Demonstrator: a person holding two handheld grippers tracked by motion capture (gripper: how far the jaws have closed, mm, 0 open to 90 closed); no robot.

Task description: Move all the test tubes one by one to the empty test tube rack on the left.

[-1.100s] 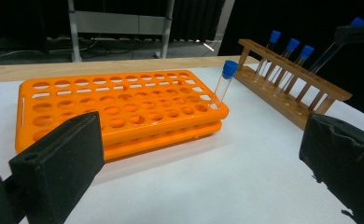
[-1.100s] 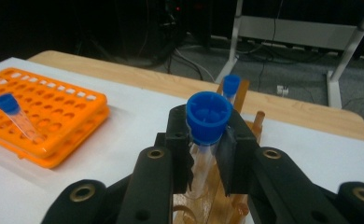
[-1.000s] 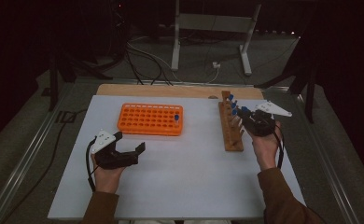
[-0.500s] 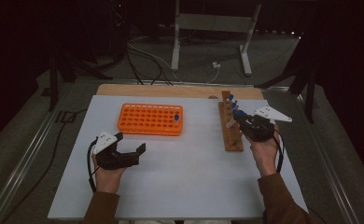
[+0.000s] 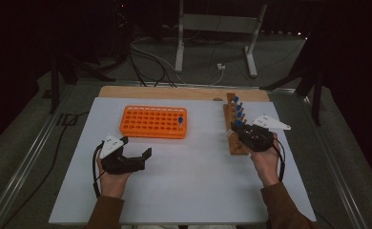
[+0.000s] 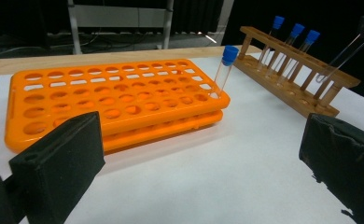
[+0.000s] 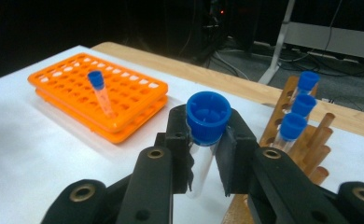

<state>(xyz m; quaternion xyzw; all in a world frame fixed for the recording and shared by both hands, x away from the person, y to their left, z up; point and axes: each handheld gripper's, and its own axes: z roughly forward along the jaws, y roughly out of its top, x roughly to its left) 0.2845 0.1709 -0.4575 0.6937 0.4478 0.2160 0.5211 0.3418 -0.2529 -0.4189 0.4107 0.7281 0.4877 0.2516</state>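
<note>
Blue-capped tube (image 7: 207, 135) sat clamped in the right hand-held gripper (image 7: 208, 154), which had drawn back toward six o'clock from the wooden rack (image 5: 234, 129), so transfer to the orange rack (image 5: 154, 122) could begin; left hand-held gripper (image 5: 135, 160) waited wide open, empty.

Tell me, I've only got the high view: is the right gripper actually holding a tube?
Observer: Yes. The right gripper is shut on a tube, the jaws clamping just under its blue cap.
Operator: How many stand in the wooden rack?
Observer: Three tubes, all blue-capped, in the rack.
Operator: And the left gripper?
Observer: The left gripper is open, with bare table between its jaws.
</note>
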